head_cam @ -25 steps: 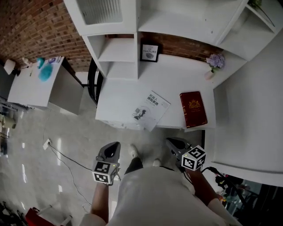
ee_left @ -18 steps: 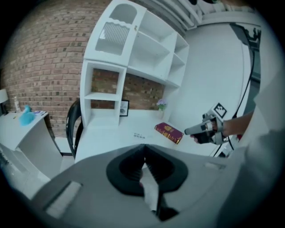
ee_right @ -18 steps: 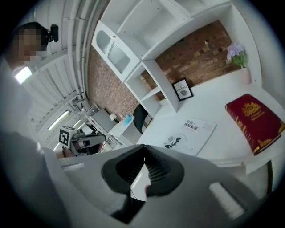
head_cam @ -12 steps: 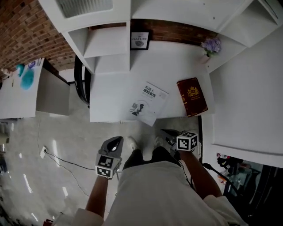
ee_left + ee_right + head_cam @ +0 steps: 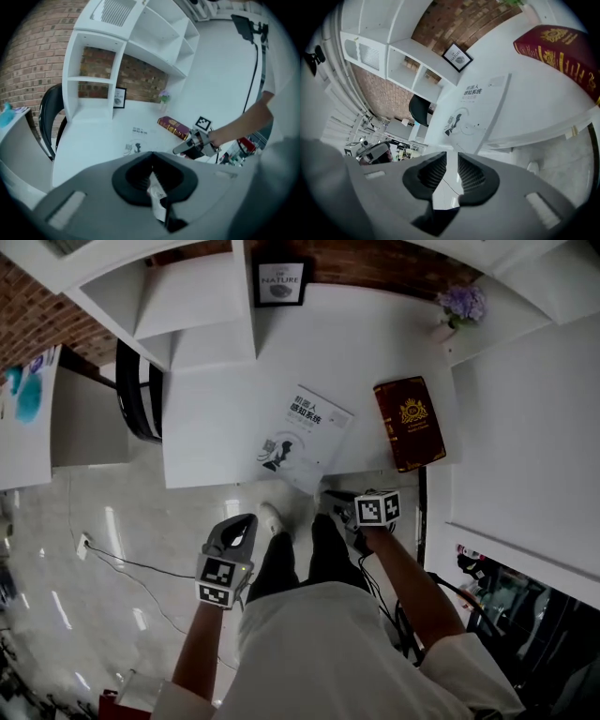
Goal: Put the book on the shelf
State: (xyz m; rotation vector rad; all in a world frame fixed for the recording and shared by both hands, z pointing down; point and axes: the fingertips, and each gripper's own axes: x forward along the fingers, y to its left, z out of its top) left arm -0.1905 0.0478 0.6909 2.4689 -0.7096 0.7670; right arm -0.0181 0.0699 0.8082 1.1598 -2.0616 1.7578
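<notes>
My right gripper (image 5: 451, 171) is just easing its jaws apart, with nothing between the pads. It hangs below the front edge of the white desk (image 5: 216, 409), its tips aimed up at the white paperback (image 5: 480, 112). From the head view, that right gripper (image 5: 332, 497) sits just short of the paperback (image 5: 302, 437), which lies flat and skewed, its near corner overhanging the desk edge. My left gripper (image 5: 151, 176) is clenched tight and empty; in the head view it (image 5: 246, 521) hovers lower over the tiled floor, well apart from the desk.

To the right of the paperback a dark red hardback (image 5: 410, 423) lies flat, its gold-crested cover up, the two books near each other but not touching. Behind them a framed picture (image 5: 281, 282) leans against the brick wall, and a small vase of purple flowers (image 5: 462, 306) stands at the far right. The white shelf unit (image 5: 187, 315) rises at the back left, with a black chair (image 5: 136, 395) beside it.
</notes>
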